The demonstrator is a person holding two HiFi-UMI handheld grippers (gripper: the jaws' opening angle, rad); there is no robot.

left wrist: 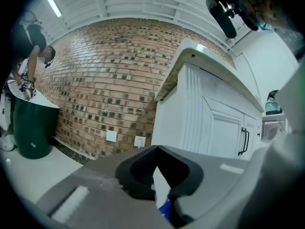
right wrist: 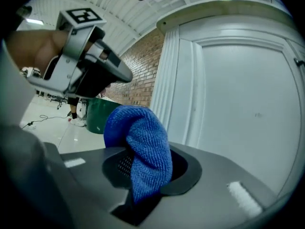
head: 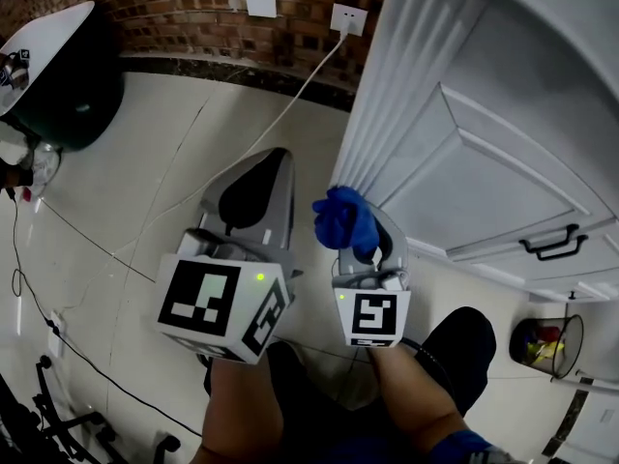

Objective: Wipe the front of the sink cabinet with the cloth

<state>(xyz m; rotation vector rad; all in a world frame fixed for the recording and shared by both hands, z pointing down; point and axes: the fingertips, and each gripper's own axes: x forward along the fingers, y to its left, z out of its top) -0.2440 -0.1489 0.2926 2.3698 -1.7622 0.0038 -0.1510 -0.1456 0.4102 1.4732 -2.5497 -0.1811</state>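
Bin: a dark green bin (head: 73, 100) with a white lid stands at the far left, against the brick wall (head: 184, 8).
Writing: no brand or label can be read; the only print is the black-and-white square markers on the two gripper cubes.
Floor: the pale tiled floor (head: 164, 182) lies open between the bin and the cabinet, crossed by thin cables.
Wall plates: a blank white plate (head: 261, 4) and a socket (head: 348, 18) sit low on the brick; a white cable (head: 290, 104) runs from the socket down across the floor.
Left gripper: the left gripper (head: 279, 162) hangs over open floor, jaws pressed together at the tips with nothing pinched; its own view looks toward the cabinet's corner.
Right gripper: the right gripper (head: 379, 249) pinches the cloth between its black pads.
Cloth: the blue cloth (head: 345, 218) bulges above the jaws in a bunched fold, just beside the foot of the cabinet's fluted corner (head: 397, 85); contact cannot be told.
Sink cabinet: the white sink cabinet (head: 484, 143) fills the right side, with panelled doors and a countertop lip (left wrist: 200, 51) overhanging its corner.
Handles: two black bar handles (head: 553, 243) sit where the doors meet.
Far right: a dark wire basket (head: 546, 344) holding coloured items stands on the floor past the cabinet.
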